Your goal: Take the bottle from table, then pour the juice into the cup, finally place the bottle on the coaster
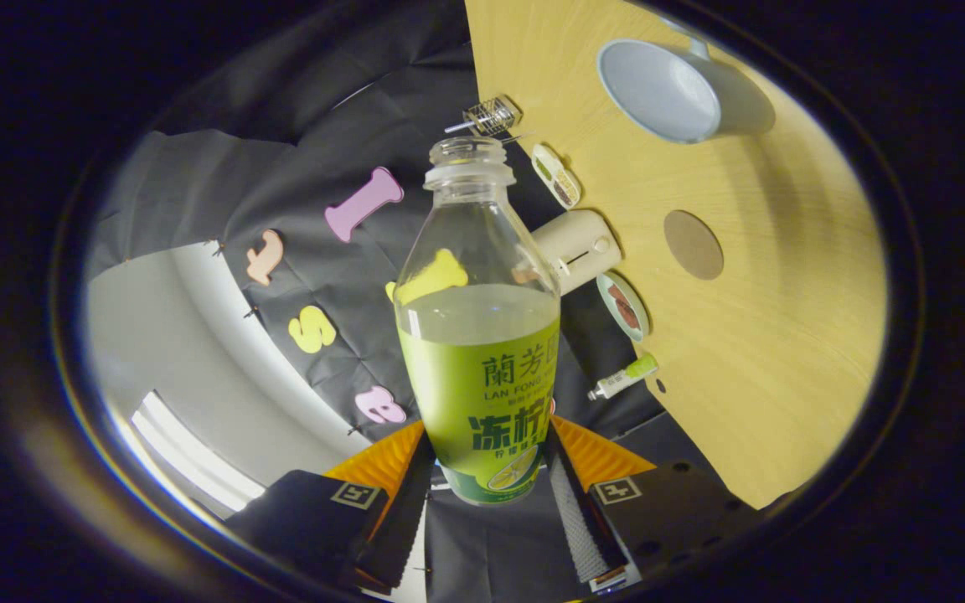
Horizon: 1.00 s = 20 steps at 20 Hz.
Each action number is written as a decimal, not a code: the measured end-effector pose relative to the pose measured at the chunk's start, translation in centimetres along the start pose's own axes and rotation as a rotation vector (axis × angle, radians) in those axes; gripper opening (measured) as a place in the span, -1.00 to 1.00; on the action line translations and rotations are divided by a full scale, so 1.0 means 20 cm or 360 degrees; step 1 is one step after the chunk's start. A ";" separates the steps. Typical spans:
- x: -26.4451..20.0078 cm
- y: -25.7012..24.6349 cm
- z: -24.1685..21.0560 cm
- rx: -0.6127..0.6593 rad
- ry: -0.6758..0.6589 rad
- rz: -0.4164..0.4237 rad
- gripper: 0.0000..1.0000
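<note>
My gripper is shut on an uncapped clear bottle with a green label, both fingers pressing its lower part. The bottle is lifted off the table and about half full of pale juice. The whole view is rolled, so the wooden table appears steeply tilted to the right of the bottle. A light blue cup with a handle stands on the table beyond the bottle's mouth, its opening visible. A round brown coaster lies on the table between the cup and my fingers.
Along the table's far edge by the black cloth wall sit a small wire basket, a compartmented dish, a cream toaster, a small plate and a tube with a green cap.
</note>
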State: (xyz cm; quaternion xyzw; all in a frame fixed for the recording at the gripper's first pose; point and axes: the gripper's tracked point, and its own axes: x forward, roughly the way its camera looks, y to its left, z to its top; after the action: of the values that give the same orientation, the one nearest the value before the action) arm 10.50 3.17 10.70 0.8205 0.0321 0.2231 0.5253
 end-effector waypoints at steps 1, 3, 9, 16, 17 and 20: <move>0.00 0.00 0.00 -0.0013 -0.0006 -0.0006 0.54; 0.00 0.00 -0.01 -0.0051 -0.0009 -0.0013 0.54; -0.03 -0.05 -0.03 -0.0372 -0.0042 -0.0127 0.54; -0.06 -0.11 -0.02 -0.0911 -0.0069 -0.0285 0.55; -0.07 -0.12 -0.01 -0.1004 -0.0065 -0.0316 0.55; -0.09 -0.16 0.00 -0.1285 -0.0041 -0.0396 0.55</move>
State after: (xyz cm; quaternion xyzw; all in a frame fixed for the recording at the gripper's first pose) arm 9.51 4.05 7.30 0.5415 0.0344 0.1423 0.8278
